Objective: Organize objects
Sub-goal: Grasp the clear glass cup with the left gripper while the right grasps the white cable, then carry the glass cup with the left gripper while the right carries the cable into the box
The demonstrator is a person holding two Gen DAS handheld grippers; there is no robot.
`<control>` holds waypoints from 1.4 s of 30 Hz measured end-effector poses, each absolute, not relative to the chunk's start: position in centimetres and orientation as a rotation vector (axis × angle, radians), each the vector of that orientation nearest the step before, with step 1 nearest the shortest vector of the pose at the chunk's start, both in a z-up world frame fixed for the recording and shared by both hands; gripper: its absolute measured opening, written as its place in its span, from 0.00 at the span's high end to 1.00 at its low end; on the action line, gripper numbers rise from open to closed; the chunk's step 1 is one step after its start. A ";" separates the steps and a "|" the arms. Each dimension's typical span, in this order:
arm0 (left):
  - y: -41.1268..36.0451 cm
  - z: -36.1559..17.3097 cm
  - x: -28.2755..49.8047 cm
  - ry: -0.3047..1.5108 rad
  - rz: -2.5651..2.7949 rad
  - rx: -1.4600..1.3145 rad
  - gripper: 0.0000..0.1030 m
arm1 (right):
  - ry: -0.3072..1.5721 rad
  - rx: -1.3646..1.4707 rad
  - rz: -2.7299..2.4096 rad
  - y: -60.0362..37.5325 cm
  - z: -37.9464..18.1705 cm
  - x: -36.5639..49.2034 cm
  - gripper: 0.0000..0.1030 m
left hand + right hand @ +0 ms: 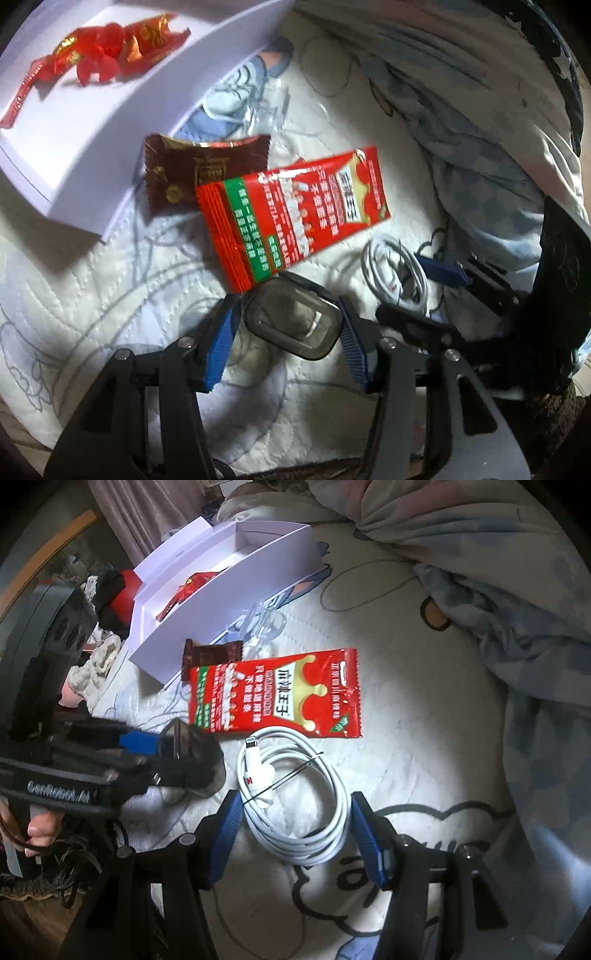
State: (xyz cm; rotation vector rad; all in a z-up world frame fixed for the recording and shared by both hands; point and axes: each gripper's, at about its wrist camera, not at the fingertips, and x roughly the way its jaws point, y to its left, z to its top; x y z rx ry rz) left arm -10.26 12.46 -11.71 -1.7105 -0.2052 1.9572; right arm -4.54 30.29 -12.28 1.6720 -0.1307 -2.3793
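- Left gripper [291, 332] pinches a smoky translucent case [291, 325] between its blue pads, just above the quilt [92, 295].
- Right gripper [297, 834] straddles the coiled white cable [303, 805]; pads flank the coil, contact unclear.
- Just beyond lies the red snack packet [273, 694], overlapping a brown wrapper [212, 653].
- Farther off, the white box [229, 587] holds red candy wrappers [110, 51].

A quilted white mattress cover [424, 738] and a rumpled blue duvet [517, 609]
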 end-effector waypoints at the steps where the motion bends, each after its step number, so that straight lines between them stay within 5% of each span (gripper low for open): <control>1: 12.5 -11.6 -10.3 -0.204 1.965 -1.701 0.52 | -0.134 1.675 -2.378 30.3 -12.3 -4.5 0.42; 42: 4.1 -3.1 -10.8 -0.235 2.112 -1.573 0.56 | -0.133 1.592 -2.391 23.7 -4.1 -5.5 0.42</control>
